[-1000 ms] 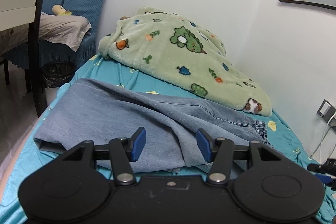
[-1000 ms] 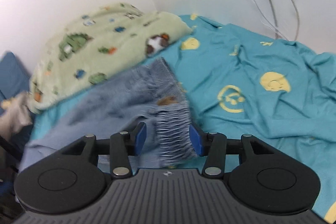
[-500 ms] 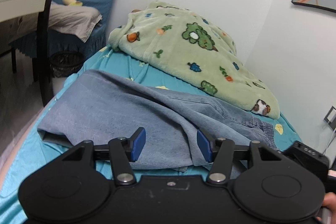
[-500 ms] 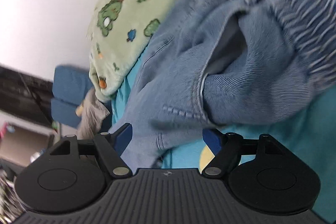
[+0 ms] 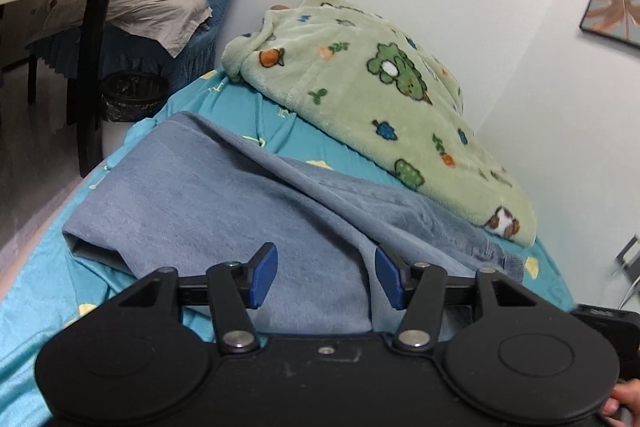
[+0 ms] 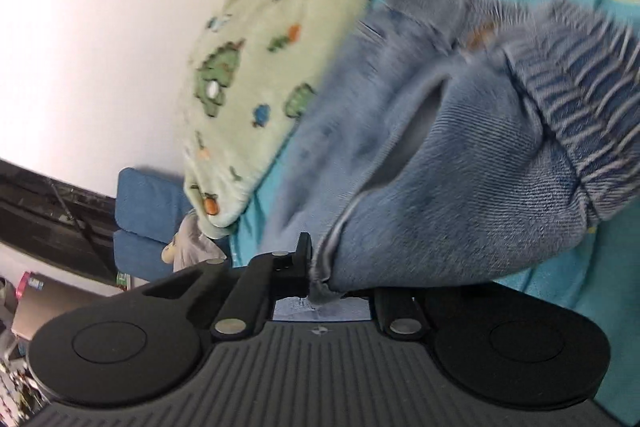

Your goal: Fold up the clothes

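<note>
The bed [image 5: 24, 315] is covered by the jeans [image 5: 224, 203], spread beside a blanket [image 5: 360, 99]. Their waistband edge is pinched by the closing right gripper [image 6: 320, 287]. The left gripper [image 5: 322, 279] hovers, fingers spread and empty. Both corners should probably be gripped before folding.

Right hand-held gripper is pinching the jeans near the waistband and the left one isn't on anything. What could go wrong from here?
1. The right hand-held gripper is closing on only a thin edge of the jeans by the pocket opening; the denim may slip out when lifted.
2. The left hand-held gripper is open above the fabric, so a one-sided pull could skew the jeans.
3. The green blanket lies right alongside and could be dragged.
</note>
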{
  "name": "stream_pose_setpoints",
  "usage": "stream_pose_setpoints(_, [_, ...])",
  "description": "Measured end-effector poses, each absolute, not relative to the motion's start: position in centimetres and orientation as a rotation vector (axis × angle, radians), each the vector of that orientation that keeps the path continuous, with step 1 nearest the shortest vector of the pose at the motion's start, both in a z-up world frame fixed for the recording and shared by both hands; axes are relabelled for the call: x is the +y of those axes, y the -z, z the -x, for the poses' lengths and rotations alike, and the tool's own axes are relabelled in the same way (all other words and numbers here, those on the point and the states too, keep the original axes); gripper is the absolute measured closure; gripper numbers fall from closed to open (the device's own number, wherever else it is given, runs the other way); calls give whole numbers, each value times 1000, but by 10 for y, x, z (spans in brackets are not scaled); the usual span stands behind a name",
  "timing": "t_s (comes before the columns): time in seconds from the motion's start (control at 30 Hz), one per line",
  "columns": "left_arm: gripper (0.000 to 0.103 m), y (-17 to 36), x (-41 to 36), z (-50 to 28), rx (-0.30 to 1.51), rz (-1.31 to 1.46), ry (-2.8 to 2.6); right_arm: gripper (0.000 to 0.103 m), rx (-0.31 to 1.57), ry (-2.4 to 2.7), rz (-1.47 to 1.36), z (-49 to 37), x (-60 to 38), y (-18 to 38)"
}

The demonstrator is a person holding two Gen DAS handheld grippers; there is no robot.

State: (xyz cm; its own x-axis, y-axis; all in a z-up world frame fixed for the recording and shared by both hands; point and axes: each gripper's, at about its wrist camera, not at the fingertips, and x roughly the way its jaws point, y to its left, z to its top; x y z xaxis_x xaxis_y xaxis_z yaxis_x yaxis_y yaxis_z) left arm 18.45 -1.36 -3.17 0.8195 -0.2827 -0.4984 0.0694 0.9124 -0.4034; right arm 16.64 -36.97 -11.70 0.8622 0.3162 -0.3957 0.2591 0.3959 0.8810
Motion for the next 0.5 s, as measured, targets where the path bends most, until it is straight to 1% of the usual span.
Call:
stream_pose_setpoints(0.07, [52, 27, -9, -183, 576, 398, 189, 93, 553, -36, -1152, -151, -372, 104])
stream_pose_setpoints(0.17, [52, 21, -2, -178, 563, 418, 188, 94, 587, 16, -1124, -130, -379, 96])
stream_pose_setpoints(0.33, [52, 16, 7, -171, 567, 443, 190, 94, 777, 190, -1139, -95, -396, 123])
stream_pose_setpoints(0.43, [52, 17, 9, -170, 578, 449, 190, 94, 833, 284, -1155, -83, -399, 141])
stream_pose_setpoints(0.5, [52, 19, 8, -171, 589, 451, 192, 93, 838, 294, -1144, -85, -397, 141])
